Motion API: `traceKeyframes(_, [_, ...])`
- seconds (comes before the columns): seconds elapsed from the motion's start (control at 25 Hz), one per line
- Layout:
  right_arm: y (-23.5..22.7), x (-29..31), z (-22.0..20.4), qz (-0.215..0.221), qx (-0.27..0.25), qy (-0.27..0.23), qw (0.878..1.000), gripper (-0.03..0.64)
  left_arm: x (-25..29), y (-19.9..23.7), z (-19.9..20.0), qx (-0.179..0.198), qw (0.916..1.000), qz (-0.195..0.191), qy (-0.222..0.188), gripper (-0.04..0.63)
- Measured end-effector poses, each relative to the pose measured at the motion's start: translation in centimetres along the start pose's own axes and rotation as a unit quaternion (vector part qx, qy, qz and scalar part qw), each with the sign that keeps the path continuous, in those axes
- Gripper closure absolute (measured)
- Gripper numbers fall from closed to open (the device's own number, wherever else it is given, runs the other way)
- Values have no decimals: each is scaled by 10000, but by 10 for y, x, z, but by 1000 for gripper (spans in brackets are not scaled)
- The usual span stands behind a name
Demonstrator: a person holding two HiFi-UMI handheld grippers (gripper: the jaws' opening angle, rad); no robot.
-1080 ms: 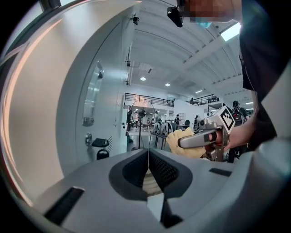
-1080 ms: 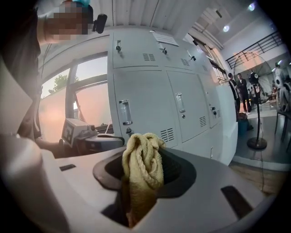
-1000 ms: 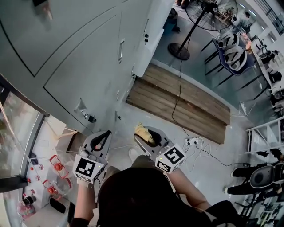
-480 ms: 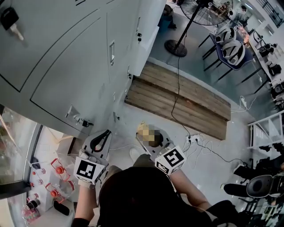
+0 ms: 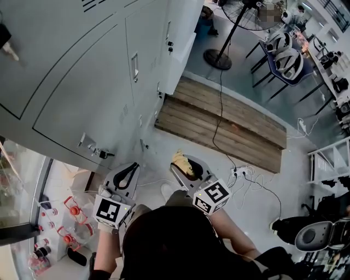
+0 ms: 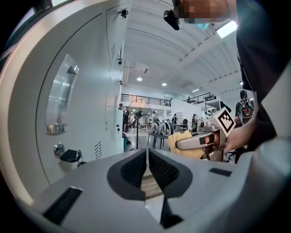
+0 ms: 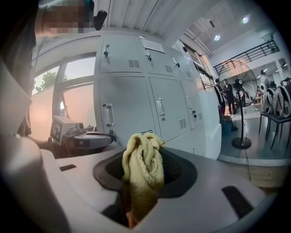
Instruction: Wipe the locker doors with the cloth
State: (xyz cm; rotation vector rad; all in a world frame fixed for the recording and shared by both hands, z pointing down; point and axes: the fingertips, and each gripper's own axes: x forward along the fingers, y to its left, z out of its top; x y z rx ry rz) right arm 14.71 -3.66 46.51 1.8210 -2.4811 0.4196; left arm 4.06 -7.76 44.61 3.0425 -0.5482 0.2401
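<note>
Clamping the yellow cloth [image 7: 142, 164] between its jaws, the right tool [image 5: 185, 165] faces the grey lockers [image 5: 82, 82], which fill the head view from 9 to 12 o'clock. It is clear of the doors. The left tool [image 5: 127, 174], at its 9 o'clock, is narrowed to a slit with nothing in it. A wooden platform [image 5: 229, 128] lies on the floor [image 5: 164, 143] at 1 o'clock, and a fan [image 5: 243, 13] stands beyond it.

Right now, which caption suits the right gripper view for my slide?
Right gripper shut on a bunched yellow cloth, with grey locker doors ahead, not yet touched.
</note>
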Motion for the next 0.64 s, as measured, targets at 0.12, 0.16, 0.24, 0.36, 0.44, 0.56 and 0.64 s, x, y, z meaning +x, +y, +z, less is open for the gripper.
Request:
traceKeyframes(0.12, [-2,-1,-3,35,29,2,10000,466,2,-2,1,-6,10000,5,9,584])
traceKeyframes(0.16, [-2,-1,-3,43,48,3,10000,466,3,-3,2,-29,10000,12,41,584])
traceKeyframes(0.24, [-4,-2,-2,56,117,2,9999,466,4,-5,2,-26,10000,18,66,584])
traceKeyframes(0.36, [-7,-2,-2,94,232,-22,9997,466,5,-5,-1,74,10000,21,7,584])
traceKeyframes(0.44, [-10,-2,-3,118,274,-37,9995,466,6,-6,-1,30,10000,35,44,584])
traceKeyframes(0.56, [-15,-4,-2,136,346,-56,9993,466,10,-10,1,-38,9999,37,130,584])
traceKeyframes(0.64, [-19,-5,-2,142,403,-68,9991,466,12,-12,1,-31,9999,31,149,584])
